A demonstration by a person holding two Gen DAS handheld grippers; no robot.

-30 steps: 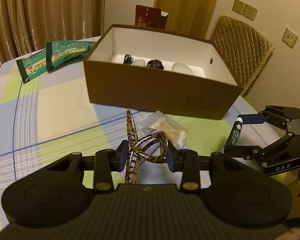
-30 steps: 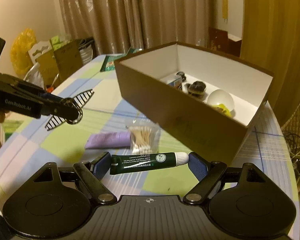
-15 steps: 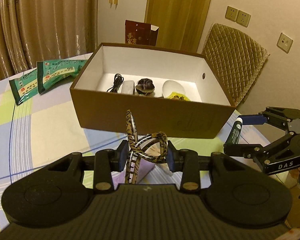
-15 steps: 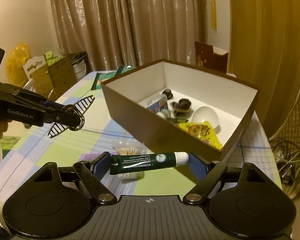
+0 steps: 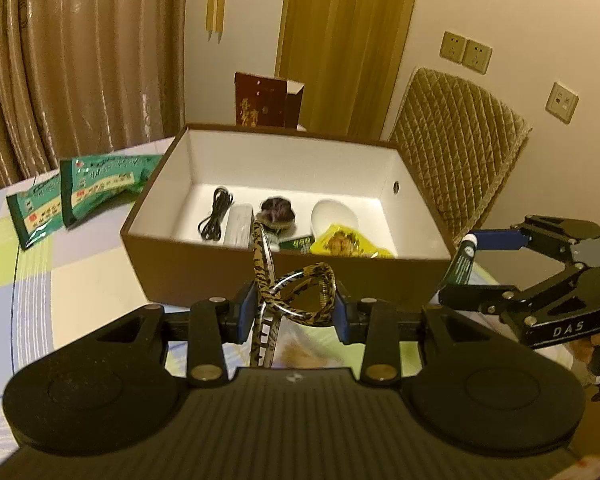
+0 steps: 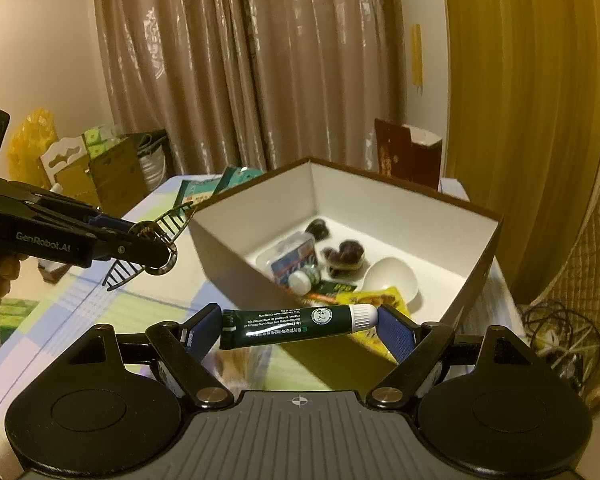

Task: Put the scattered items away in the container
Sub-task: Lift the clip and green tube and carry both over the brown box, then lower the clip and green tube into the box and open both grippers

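While above the checked worktop, left hand-held gripper pinched on a tortoiseshell claw hair clip, blue pads pressed on its two sides, comb teeth fanned out as the right wrist view shows. Right hand-held gripper clamped lengthwise on a dark green tube of lip cream, one pad against the crimped end, the other against the white cap, jaws standing wide around it. Both held clear of the worktop, near the front wall of the brown cardboard box, not yet inside it. Already lying on the box's white floor: a coiled black cable, a white oblong case, a dark scrunchie, a white spoon-like bowl, a yellow snack packet, a small white-capped bottle. Left of the box on the worktop, two green sachets, overlapping. Beyond the box, a quilted chair back and a dark red carton.
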